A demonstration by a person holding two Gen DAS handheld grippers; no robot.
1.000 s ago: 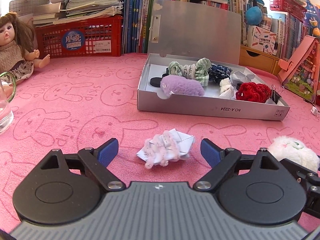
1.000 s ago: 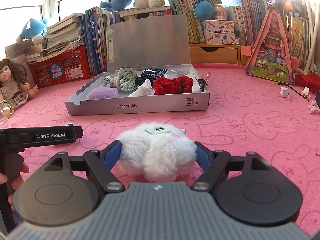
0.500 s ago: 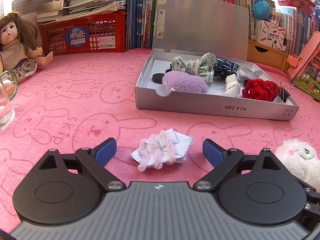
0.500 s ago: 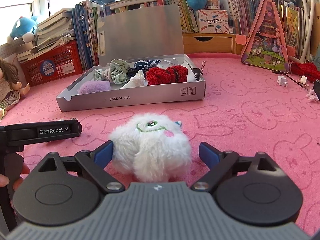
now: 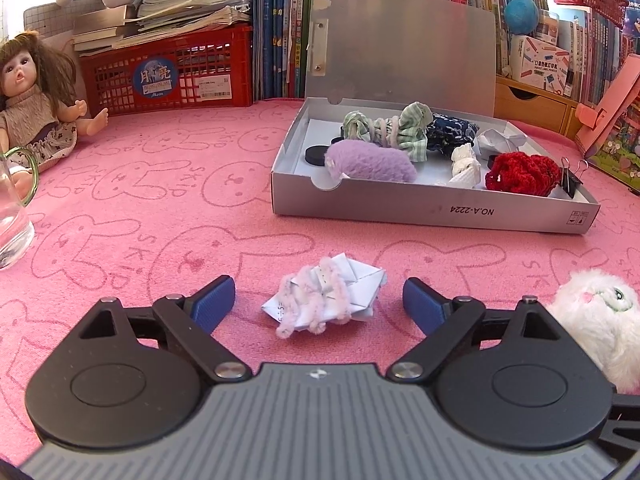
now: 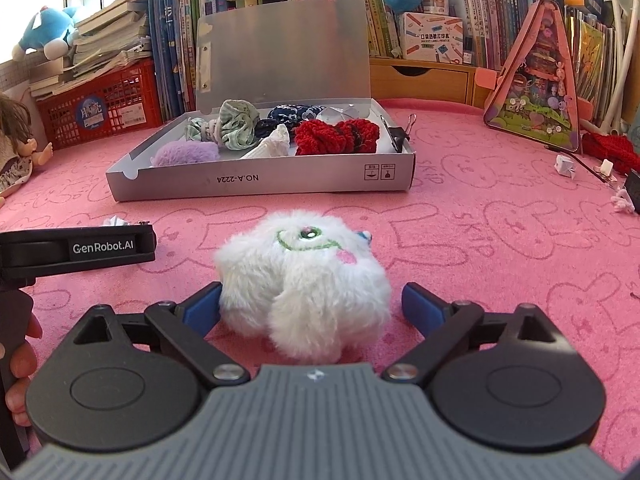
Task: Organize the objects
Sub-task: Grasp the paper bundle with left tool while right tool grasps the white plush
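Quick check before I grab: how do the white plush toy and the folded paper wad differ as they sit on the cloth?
The white plush toy is fluffy, round and tall; the folded paper wad is flat, creased and wrapped in pink fuzzy wire. The plush toy fills most of the right gripper's open span, fur brushing one pad; the paper wad lies well clear of both pads of the left gripper. Both lie loose on the pink cloth, outside the grey box.

Ahead of our left gripper (image 5: 318,300): paper wad (image 5: 326,298) between spread jaws, gaps both sides. Beyond it bare pink cloth (image 5: 180,184), then grey box (image 5: 432,210) wall blocks low approach; raised lid (image 5: 400,44) closes far side. White plush (image 6: 304,280) fills our right gripper (image 6: 310,306), left pad touching fur. Glass (image 5: 14,216) and doll (image 5: 36,96) crowd our left edge.
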